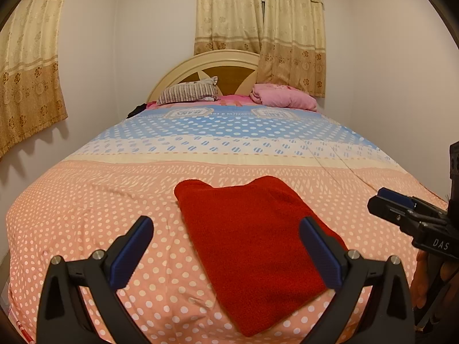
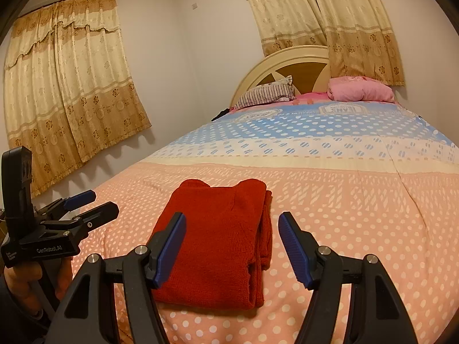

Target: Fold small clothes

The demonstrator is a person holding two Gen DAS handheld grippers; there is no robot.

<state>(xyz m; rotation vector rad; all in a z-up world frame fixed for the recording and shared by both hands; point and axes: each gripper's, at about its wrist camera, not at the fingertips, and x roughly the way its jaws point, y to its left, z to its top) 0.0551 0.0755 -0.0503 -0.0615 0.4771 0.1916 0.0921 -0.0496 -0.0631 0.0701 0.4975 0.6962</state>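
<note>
The left claw (image 1: 226, 246) is spread wide, its black plastic arms tipped with ribbed blue rubber pads, gripping nothing. Between and just beyond its fingers lies the folded red knitted garment (image 1: 249, 246), a fuzzy rectangle with layered edges, resting flat on the bed's quilted bedspread (image 1: 86, 229) of peach cloth with white polka dots. The right claw (image 2: 232, 246) is likewise spread and empty, the garment lying ahead of its left finger. In the left wrist view the right claw's black body carries the letters "DAS"; in the right wrist view the left claw's body reads "GenRobot.AI". Farther ahead the bedspread turns to cream and blue dotted bands. Beyond these sit a striped pillow (image 1: 189, 93), a pink crumpled pillow (image 1: 284, 97), a cream arched wooden headboard (image 1: 206, 60) and beige floral curtains (image 1: 258, 14).
</note>
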